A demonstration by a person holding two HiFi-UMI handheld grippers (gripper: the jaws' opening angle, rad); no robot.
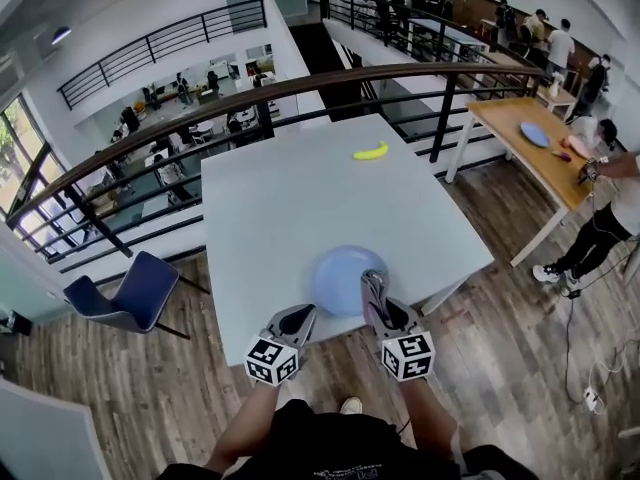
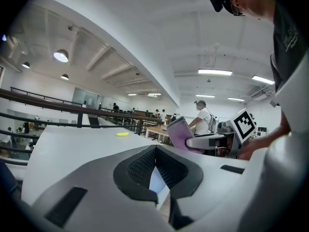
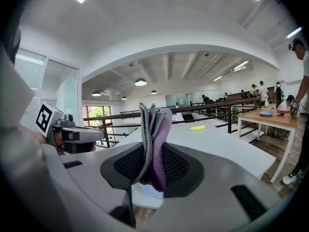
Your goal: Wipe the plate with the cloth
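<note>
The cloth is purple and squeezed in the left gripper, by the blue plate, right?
Not the left one. The purple cloth is squeezed in the right gripper, by the blue plate. The right gripper view shows it between the jaws. The left gripper holds nothing.

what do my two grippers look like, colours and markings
Both the left gripper and the right gripper have light grey shells, with black textured pads lining the jaws. Each carries a white cube printed with black square markers.
</note>
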